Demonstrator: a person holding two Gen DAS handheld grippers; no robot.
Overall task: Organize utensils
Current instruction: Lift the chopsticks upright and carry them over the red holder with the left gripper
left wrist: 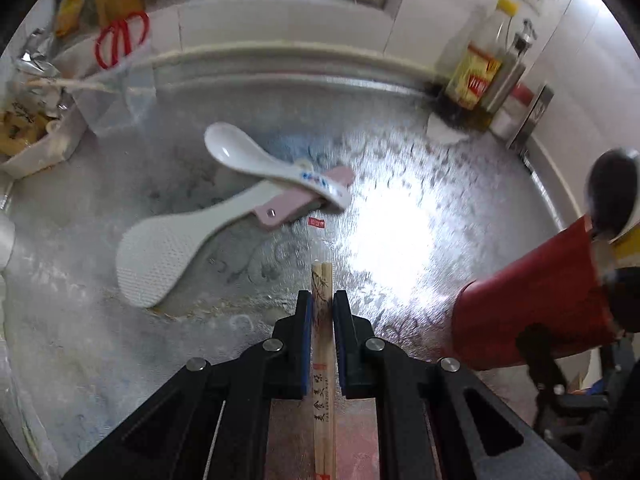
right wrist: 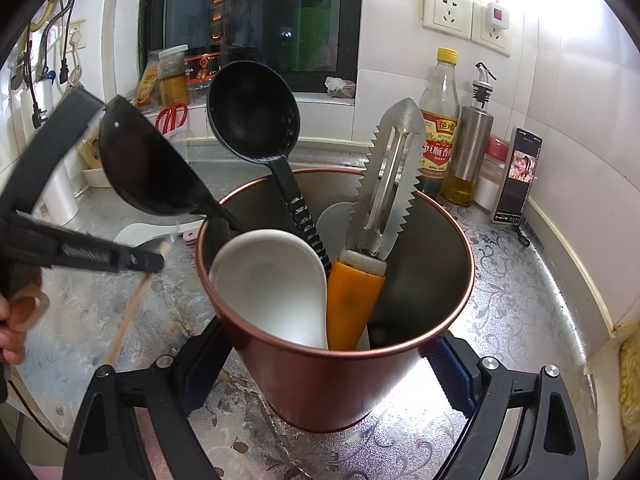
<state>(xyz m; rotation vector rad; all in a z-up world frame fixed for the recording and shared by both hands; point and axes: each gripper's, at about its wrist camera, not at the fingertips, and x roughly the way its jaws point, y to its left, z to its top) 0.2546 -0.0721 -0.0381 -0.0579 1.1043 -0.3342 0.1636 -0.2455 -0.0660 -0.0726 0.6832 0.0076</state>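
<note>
My left gripper (left wrist: 322, 300) is shut on a pair of wooden chopsticks (left wrist: 322, 320), which stick out past the pads above the patterned metal counter (left wrist: 400, 220). Ahead of it a white ceramic spoon (left wrist: 256, 164) lies across a white rice paddle (left wrist: 180, 248) with a pink handle. My right gripper (right wrist: 326, 364) is shut on a red cup (right wrist: 332, 380). The cup holds two black ladles (right wrist: 252, 116), a white spoon (right wrist: 272, 284) and an orange-handled scraper (right wrist: 394, 168). In the right wrist view the left gripper (right wrist: 158, 260) with the chopsticks (right wrist: 128, 316) hangs left of the cup.
A vinegar bottle (right wrist: 438, 120), a steel oil dispenser (right wrist: 472, 148) and a phone (right wrist: 516, 176) stand at the back right by the tiled wall. Red scissors (left wrist: 120, 38) and a white tub (left wrist: 36, 148) of clutter sit at the back left.
</note>
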